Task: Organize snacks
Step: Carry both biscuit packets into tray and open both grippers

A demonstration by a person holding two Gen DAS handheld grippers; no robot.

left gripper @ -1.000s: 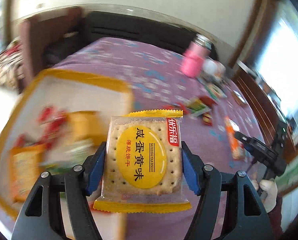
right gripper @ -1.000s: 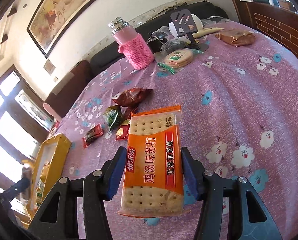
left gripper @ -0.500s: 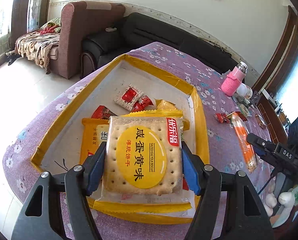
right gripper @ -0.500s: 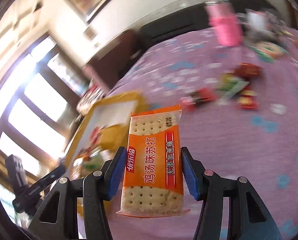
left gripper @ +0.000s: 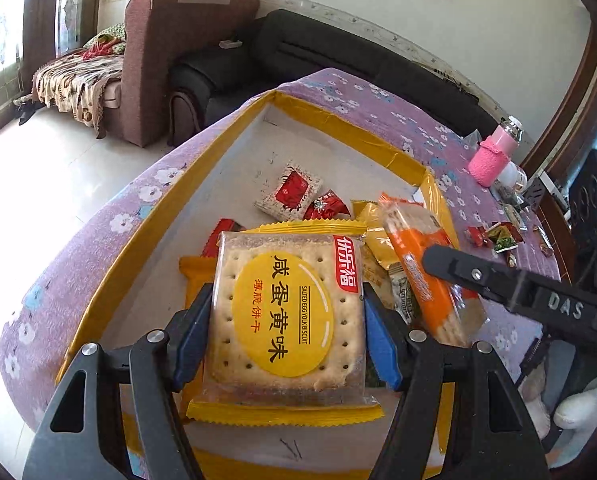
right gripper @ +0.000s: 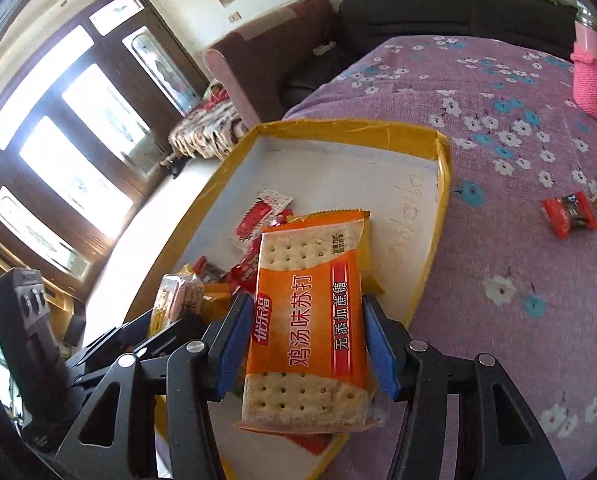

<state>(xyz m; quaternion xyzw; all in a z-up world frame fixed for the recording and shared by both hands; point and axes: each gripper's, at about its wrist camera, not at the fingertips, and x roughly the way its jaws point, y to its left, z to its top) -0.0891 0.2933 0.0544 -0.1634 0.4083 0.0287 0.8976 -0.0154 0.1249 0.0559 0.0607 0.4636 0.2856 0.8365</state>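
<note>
Two handheld grippers hover over a shallow yellow-rimmed cardboard box (left gripper: 170,196) resting on a purple flowered tablecloth (right gripper: 498,264). The left gripper (left gripper: 286,336) has its blue-padded jaws closed against the two sides of a yellow salted egg yolk biscuit packet (left gripper: 284,312), held flat above the near end of the box. The right gripper (right gripper: 304,348) is likewise clamped on an orange cracker packet (right gripper: 308,320), held over the box's near right corner, just beside the yellow packet. Inside the box lie several snacks: a white-and-red sachet (left gripper: 288,192), a red candy (left gripper: 326,208) and more yellow packets beneath the held one. Loose candies (right gripper: 568,214) remain on the cloth well apart from the box, and a bottle in a pink knitted sleeve (left gripper: 492,156) stands farther back
</note>
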